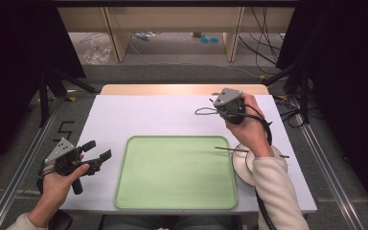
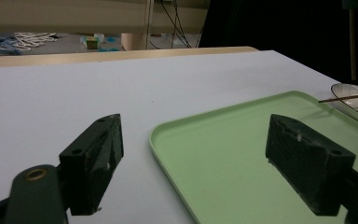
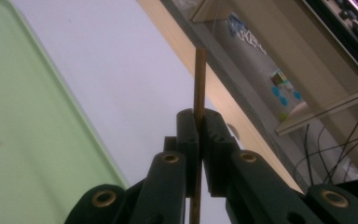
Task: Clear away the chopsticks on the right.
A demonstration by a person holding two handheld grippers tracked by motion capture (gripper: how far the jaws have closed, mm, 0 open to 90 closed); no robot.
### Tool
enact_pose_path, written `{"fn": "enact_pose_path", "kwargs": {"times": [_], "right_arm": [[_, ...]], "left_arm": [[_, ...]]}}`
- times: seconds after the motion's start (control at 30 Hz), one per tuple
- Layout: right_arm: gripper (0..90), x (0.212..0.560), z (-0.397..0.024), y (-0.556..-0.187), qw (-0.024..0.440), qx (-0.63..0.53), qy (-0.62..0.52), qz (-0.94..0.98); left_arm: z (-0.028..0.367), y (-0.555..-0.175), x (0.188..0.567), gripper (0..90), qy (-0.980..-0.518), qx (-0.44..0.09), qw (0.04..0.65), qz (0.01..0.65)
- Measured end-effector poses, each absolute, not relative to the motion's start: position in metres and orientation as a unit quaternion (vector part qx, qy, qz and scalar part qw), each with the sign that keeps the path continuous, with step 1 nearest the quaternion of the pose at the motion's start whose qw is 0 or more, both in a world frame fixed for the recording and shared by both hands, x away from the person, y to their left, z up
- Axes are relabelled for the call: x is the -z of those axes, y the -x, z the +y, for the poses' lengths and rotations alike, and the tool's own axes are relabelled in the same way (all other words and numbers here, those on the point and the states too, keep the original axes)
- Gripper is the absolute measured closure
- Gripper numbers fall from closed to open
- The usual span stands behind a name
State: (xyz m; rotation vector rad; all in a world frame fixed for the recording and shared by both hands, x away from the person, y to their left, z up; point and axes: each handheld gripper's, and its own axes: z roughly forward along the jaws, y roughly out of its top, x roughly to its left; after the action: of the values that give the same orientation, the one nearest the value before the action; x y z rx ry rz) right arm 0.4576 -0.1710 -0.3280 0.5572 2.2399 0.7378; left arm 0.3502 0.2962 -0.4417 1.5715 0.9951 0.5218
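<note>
Even, soft light falls from above on the white tabletop, which reads bright without glare; both sides of the room sink into black. Shadows under the tray are faint. The close tool jaws look soft and dark, and far clutter blurs.

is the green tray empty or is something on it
Empty: the green tray shows bare surface in the high view. The thin stick rests on the white plate beside it.

No readable text, label, brand, number or sign appears on anything in the high view or either of the two gripper views
</note>
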Motion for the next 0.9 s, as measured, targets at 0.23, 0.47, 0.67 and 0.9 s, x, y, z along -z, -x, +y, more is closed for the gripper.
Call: {"fn": "enact_pose_path", "kwargs": {"times": [0.23,0.47,0.67,0.9], "right_arm": [[87.6,0.318,-0.175,-0.454,0.330,-0.366,-0.252,0.832],[87.6,0.303,-0.177,-0.446,0.312,-0.454,-0.312,0.774],[87.6,0.296,-0.172,-0.440,0.253,-0.499,-0.363,0.745],[87.6,0.315,-0.158,-0.446,0.176,-0.464,-0.460,0.736]], "left_arm": [[0.297,-0.350,0.442,19.0,-0.668,-0.222,0.567,0.427],[0.297,-0.350,0.442,19.0,-0.668,-0.222,0.568,0.427],[0.297,-0.350,0.441,19.0,-0.668,-0.222,0.568,0.427],[0.297,-0.350,0.441,19.0,-0.669,-0.221,0.568,0.426]]}}
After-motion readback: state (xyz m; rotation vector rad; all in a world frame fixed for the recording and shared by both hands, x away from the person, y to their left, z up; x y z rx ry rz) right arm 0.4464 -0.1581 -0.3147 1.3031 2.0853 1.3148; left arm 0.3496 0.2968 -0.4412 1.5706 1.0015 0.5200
